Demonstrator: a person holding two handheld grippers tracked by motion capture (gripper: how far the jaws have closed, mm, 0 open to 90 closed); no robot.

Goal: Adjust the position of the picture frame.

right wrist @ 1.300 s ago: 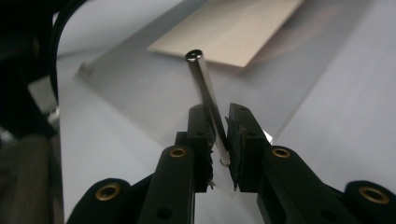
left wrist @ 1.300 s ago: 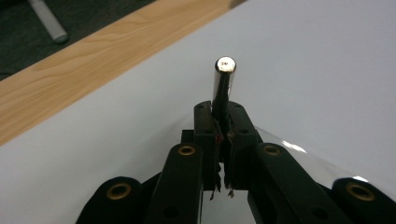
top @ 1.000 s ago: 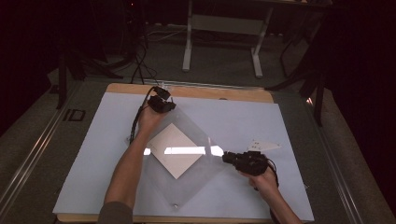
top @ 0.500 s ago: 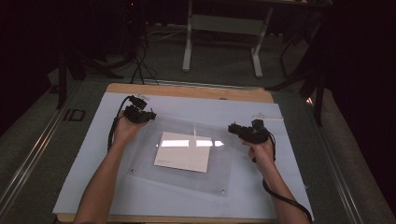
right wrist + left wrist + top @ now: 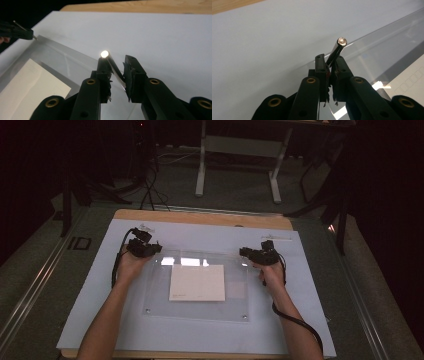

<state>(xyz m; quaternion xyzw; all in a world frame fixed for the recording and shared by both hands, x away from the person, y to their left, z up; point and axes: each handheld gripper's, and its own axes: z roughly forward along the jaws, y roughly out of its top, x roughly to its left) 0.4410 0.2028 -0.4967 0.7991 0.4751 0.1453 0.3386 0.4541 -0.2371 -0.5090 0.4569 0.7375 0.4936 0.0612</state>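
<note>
Panel: clear rectangular acrylic panel [image 5: 197,287] lies flat on pale blue surface [image 5: 310,285], over white card [image 5: 197,282].
Left gripper [image 5: 156,248]: jaws clenched on panel's far-left corner standoff.
Right gripper [image 5: 243,252]: jaws grasping far-right corner standoff.

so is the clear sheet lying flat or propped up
Flat: the clear sheet lies level on the white mat, paper beneath, all four corner studs down.

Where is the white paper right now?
In the high view, the white paper lies flat in the middle of the clear plastic frame on the table's white sheet, between the left claw and the right claw.
</note>
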